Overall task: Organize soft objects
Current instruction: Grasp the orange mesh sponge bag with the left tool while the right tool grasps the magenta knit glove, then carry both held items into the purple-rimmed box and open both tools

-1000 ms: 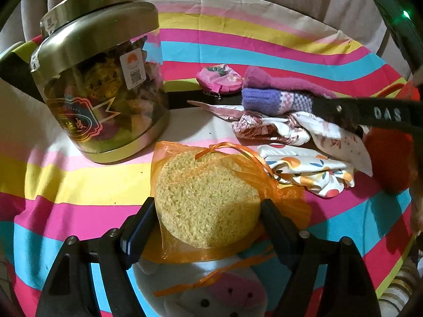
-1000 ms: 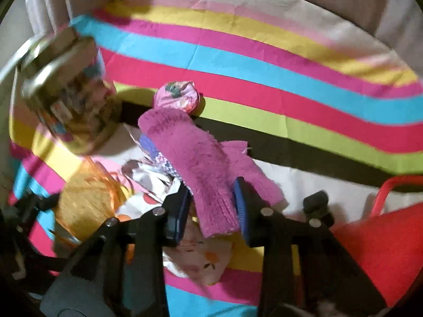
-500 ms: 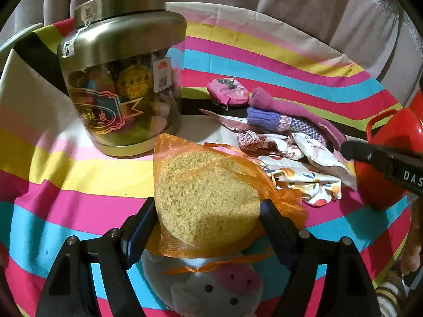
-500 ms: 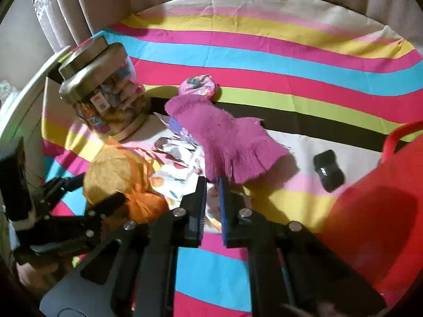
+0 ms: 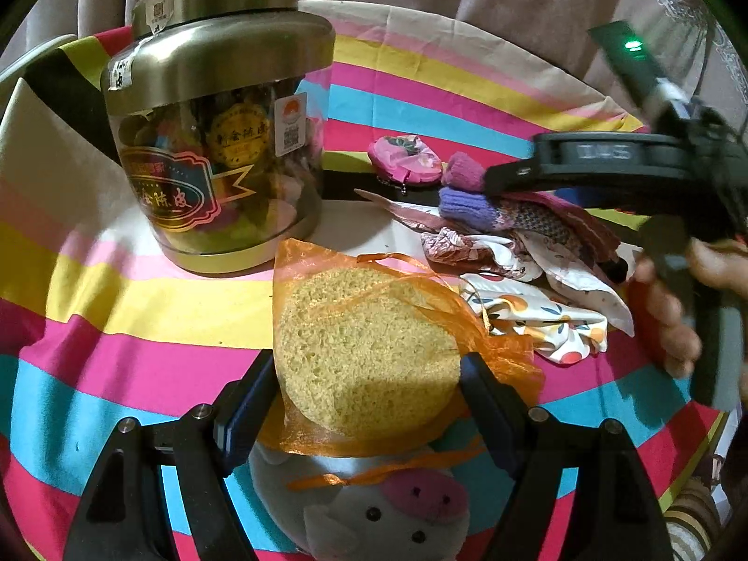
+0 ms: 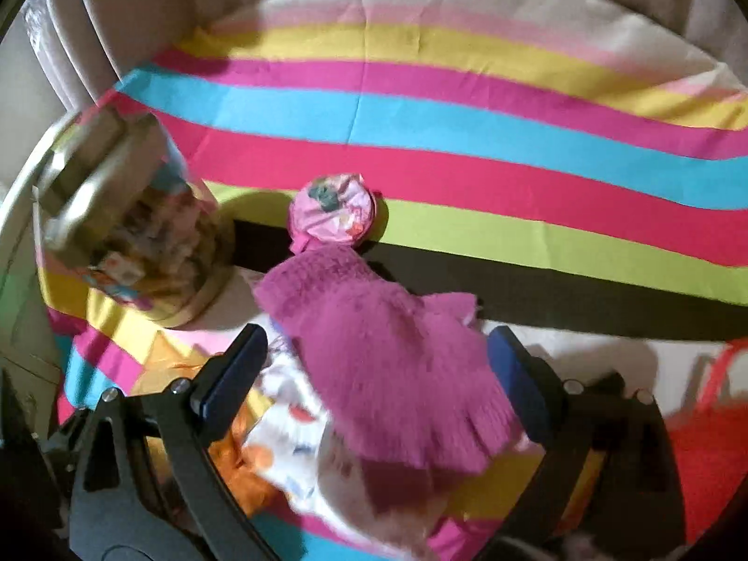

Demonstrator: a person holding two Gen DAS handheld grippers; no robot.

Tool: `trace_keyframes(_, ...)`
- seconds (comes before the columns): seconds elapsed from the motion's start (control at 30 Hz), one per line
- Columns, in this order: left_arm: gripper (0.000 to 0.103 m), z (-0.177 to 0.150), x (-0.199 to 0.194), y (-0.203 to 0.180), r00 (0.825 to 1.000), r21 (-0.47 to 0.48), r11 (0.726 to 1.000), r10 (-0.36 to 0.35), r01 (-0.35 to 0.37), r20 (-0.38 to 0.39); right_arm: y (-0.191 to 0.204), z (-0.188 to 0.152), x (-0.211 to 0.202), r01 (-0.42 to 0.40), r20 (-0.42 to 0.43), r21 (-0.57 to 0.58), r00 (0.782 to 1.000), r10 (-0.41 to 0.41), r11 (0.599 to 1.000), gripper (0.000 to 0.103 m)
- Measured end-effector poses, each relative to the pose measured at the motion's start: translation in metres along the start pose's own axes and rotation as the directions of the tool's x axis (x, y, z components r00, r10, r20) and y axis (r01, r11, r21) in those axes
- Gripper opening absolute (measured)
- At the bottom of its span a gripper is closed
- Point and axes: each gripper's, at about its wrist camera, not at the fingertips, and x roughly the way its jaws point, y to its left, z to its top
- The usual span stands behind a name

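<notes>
My left gripper (image 5: 367,385) is shut on a yellow sponge in an orange mesh bag (image 5: 364,346), held above a white plush pig (image 5: 374,509). My right gripper (image 6: 378,374) is open, its fingers either side of a magenta fuzzy glove (image 6: 388,355) that lies on a pile of patterned cloths (image 6: 299,425). The glove's tip (image 5: 463,170), a purple knit glove (image 5: 467,208) and the floral cloths (image 5: 537,318) show in the left wrist view, with the right gripper above them. A pink coin purse (image 6: 332,208) lies just beyond the glove.
A big clear jar with a gold lid (image 5: 219,140) stands at the left on the striped tablecloth (image 5: 117,290). A red basket (image 6: 710,449) sits at the right edge. Beige curtains (image 6: 140,9) hang behind the table.
My right gripper was shut and lifted clear of the glove half a second ago; now it is open and lowered around it. The left gripper keeps the sponge and has shifted slightly.
</notes>
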Motion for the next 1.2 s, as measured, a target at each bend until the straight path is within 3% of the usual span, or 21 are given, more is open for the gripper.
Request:
trace_keyframes(0.03, 0.079, -0.001, -0.001, 0.0, 1.0, 0.002, 1.0, 0.0, 0.0, 0.0, -0.002, 0.0, 0.005, -0.024, -0.007, 0.014, 1.0, 0.025, 1.0, 0.086)
trace_keyframes(0.1, 0.079, -0.001, 0.0, -0.001, 1.0, 0.006, 1.0, 0.0, 0.0, -0.001, -0.015, 0.004, 0.015, -0.099, -0.023, 0.098, 0.995, 0.102, 0.99, 0.05)
trace_keyframes(0.17, 0.079, -0.001, 0.001, 0.0, 1.0, 0.005, 1.0, -0.001, 0.001, -0.001, -0.02, 0.004, 0.023, -0.123, -0.038, 0.123, 0.991, 0.129, 0.985, 0.04)
trace_keyframes(0.23, 0.079, 0.0, 0.003, 0.0, 1.0, 0.003, 1.0, -0.004, 0.004, -0.001, -0.019, 0.002, 0.027, -0.129, -0.044, 0.104, 0.99, 0.134, 0.986, 0.037)
trace_keyframes(0.3, 0.079, 0.0, 0.004, 0.001, 1.0, 0.001, 1.0, -0.005, 0.005, 0.001, -0.024, 0.0, 0.021, -0.138, -0.015, 0.143, 0.99, 0.141, 0.98, 0.025)
trace_keyframes(0.5, 0.079, 0.001, -0.003, 0.005, 1.0, -0.028, 1.0, -0.005, 0.006, 0.029, -0.021, -0.011, -0.023, -0.066, 0.118, 0.113, 0.992, 0.053, 0.991, 0.021)
trace_keyframes(0.67, 0.079, 0.001, -0.012, 0.009, 0.998, -0.049, 0.999, -0.007, 0.01, 0.058, -0.006, -0.035, -0.069, -0.015, 0.215, 0.052, 0.977, 0.003, 0.999, 0.021)
trace_keyframes(0.93, 0.079, 0.0, -0.033, 0.004, 0.993, -0.057, 0.998, -0.009, 0.016, 0.114, 0.007, -0.074, -0.118, -0.019, 0.259, 0.026, 0.966, 0.011, 0.999, 0.02)
trace_keyframes(1.2, 0.079, -0.006, -0.068, -0.021, 0.987, -0.026, 0.998, -0.046, 0.05, 0.152, 0.017, -0.132, -0.144, 0.047, 0.242, 0.022, 0.969, -0.051, 0.999, 0.02)
